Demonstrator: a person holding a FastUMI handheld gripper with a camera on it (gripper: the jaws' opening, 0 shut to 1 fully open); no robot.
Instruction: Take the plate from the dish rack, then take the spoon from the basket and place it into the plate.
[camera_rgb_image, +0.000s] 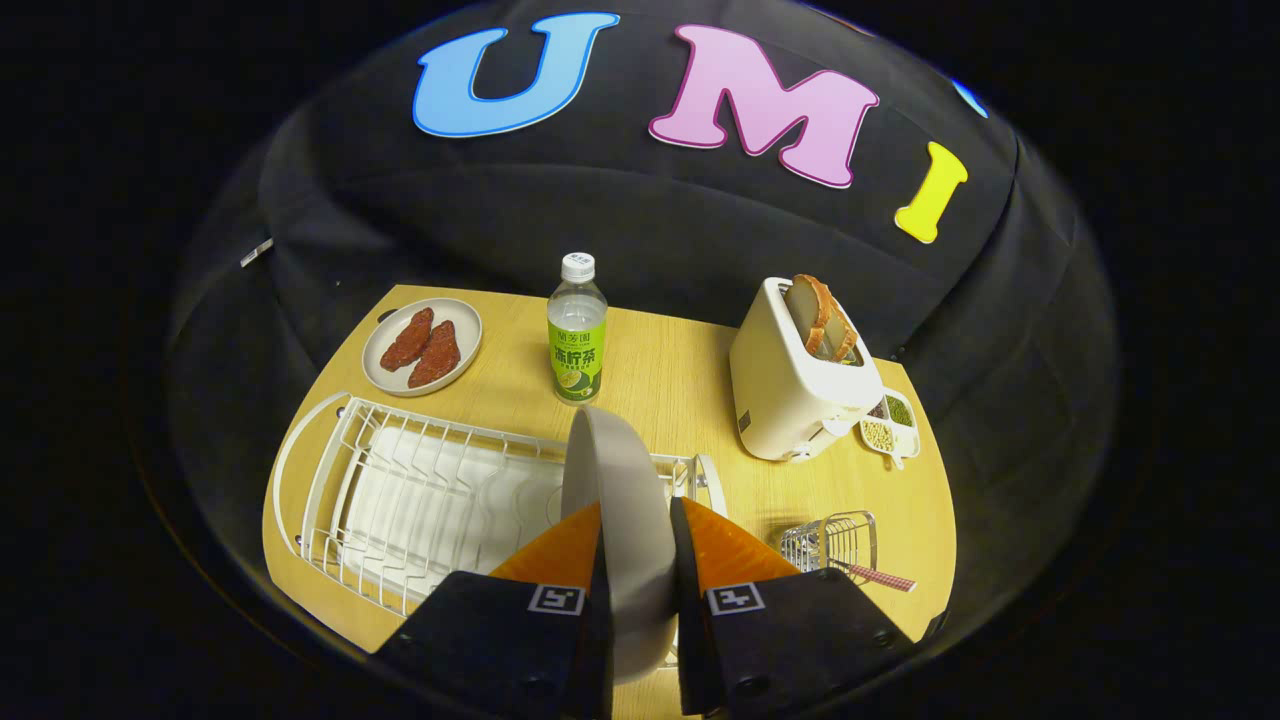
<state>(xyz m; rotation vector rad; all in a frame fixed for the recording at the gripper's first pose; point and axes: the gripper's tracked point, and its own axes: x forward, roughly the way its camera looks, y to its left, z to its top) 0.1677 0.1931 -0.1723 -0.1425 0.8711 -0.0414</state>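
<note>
A grey plate (615, 480) stands on edge between my two fingers, and my gripper (637, 525) is shut on it. The plate is held above the right end of the white wire dish rack (400, 500), which lies on the wooden table to the left of the fingers. To the right of the fingers sits a small wire basket (830, 545). A spoon with a red checked handle (880, 577) pokes out of it toward the right.
A second plate with two reddish pieces of food (422, 346) sits at the table's far left. A green-labelled bottle (577, 330) stands beyond the held plate. A white toaster holding bread (800, 385) and a small dish of beans (890, 425) are at the far right.
</note>
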